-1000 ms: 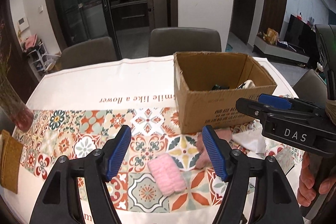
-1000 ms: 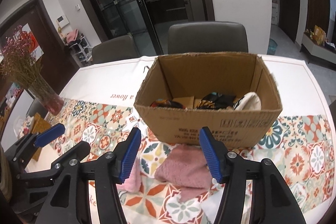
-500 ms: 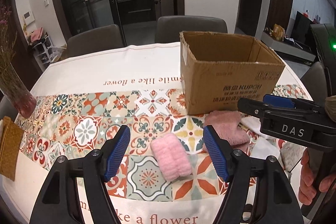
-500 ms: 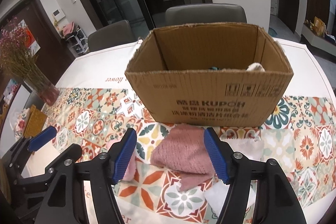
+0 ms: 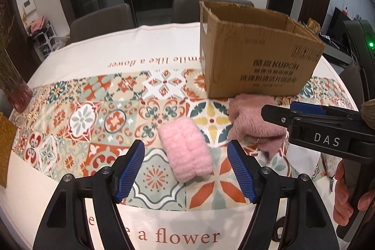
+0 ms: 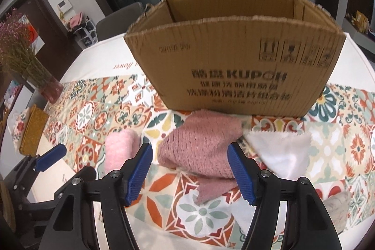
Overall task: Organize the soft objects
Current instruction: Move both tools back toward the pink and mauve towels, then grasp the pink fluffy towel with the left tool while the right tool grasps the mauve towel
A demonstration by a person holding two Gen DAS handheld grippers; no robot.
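A light pink fluffy roll (image 5: 186, 150) lies on the patterned tablecloth; it also shows in the right wrist view (image 6: 120, 148). My left gripper (image 5: 185, 170) is open, its jaws standing either side of the roll, low over the table. A dusty pink knitted cloth (image 6: 199, 151) lies in front of the cardboard box (image 6: 236, 67); it also shows in the left wrist view (image 5: 252, 121). My right gripper (image 6: 191, 171) is open, straddling the cloth. A white cloth (image 6: 283, 151) lies to its right. The box (image 5: 255, 55) inside is hidden.
A vase of dried flowers (image 6: 50, 88) stands at the far left of the table. A mustard pad (image 6: 32, 130) lies near the left edge. A grey fluffy item (image 6: 337, 207) lies at the right. Chairs (image 5: 100, 20) stand behind the table.
Both grippers have come down and forward toward the table. The roll and the knitted cloth now lie between the open jaws. The box contents have dropped out of sight.
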